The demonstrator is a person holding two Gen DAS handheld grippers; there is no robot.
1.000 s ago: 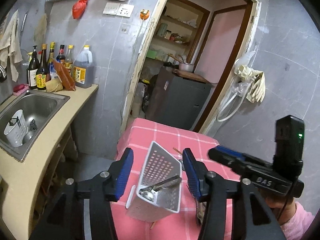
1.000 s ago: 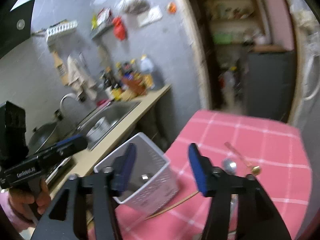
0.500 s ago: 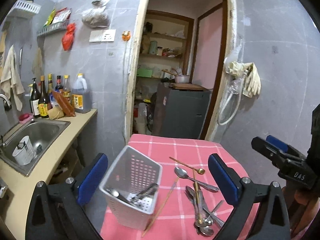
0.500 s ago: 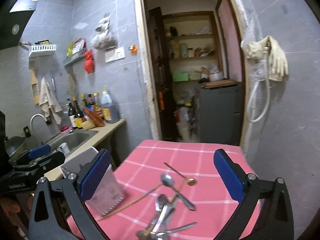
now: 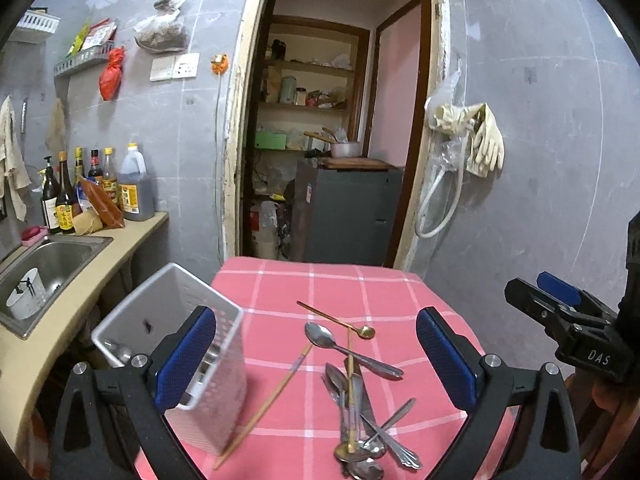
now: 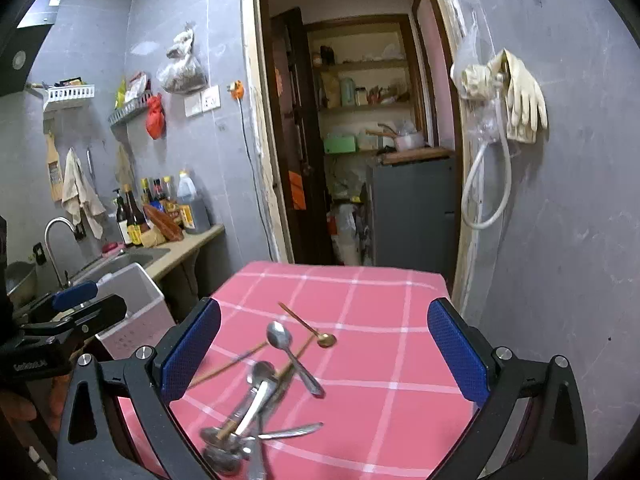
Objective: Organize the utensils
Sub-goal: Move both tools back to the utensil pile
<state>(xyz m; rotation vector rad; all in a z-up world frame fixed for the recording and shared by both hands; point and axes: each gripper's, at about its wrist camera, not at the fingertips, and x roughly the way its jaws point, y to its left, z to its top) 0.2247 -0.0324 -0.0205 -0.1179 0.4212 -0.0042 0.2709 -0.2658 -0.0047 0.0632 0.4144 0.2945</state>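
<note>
A white perforated utensil holder stands at the left edge of the pink checked table, with some cutlery inside it. My left gripper is open wide; its left finger overlaps the holder's near corner, and nothing is gripped. Loose on the cloth lie a silver spoon, a thin gold spoon, a wooden chopstick and a heap of spoons and knives. My right gripper is also open wide above the heap of spoons and knives, with the holder to its left.
A counter with a steel sink and several bottles runs along the left wall. Behind the table an open doorway shows a grey cabinet. Rubber gloves and a hose hang on the right wall.
Both grippers opened from half-closed to wide. The left one let go of the holder, which now stands at the table's left edge. Both views swung from the holder toward the loose cutlery.
</note>
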